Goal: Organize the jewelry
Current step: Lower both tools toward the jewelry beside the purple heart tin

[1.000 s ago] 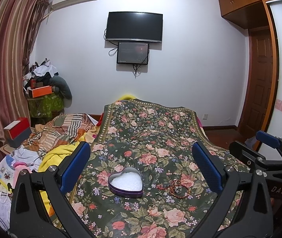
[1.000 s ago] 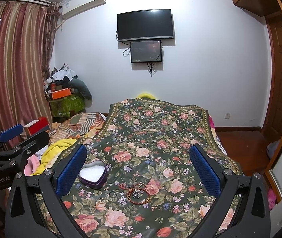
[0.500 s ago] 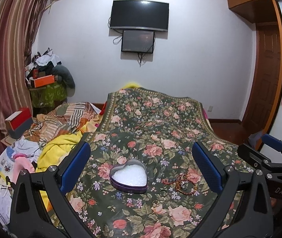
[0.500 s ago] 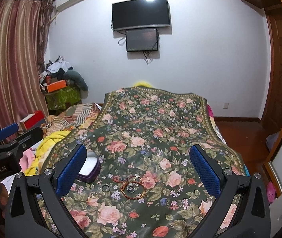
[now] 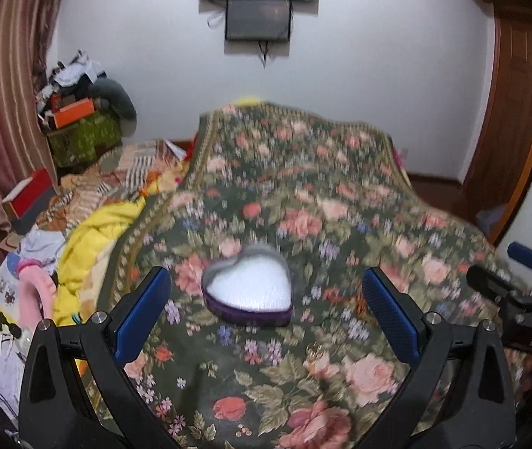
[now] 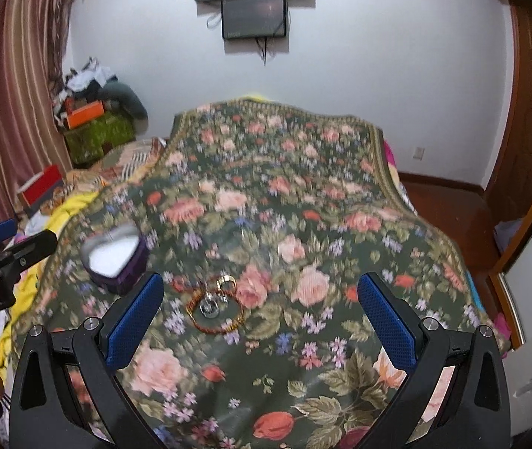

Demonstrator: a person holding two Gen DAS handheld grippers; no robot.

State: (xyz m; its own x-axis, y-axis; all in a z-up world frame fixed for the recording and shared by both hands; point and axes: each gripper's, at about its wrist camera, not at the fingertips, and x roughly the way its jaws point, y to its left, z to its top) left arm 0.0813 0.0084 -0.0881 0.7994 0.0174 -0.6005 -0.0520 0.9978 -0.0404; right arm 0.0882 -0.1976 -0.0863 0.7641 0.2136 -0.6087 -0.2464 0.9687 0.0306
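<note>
On the floral bedspread point(image 6: 340, 224) our heart-shaped tin point(image 5: 249, 292) sits lid off w/ white lining showing, nothing in it yet. Jewelry is just beside it, to its right: beaded bracelet point(image 6: 215, 314) ringing a silver piece, gold ring point(image 6: 225, 281) touching its far edge. So task looks barely begun; all pieces left to move. Left gripper point(image 5: 266, 310) has jaws wide apart, holding nothing, tin framed between them. Right gripper point(image 6: 260, 312) likewise spread & empty, over the bracelet. Vs half a sec ago both cams have dropped & closed in; tin and jewelry sit nearer, frames now motion-blurred.
</note>
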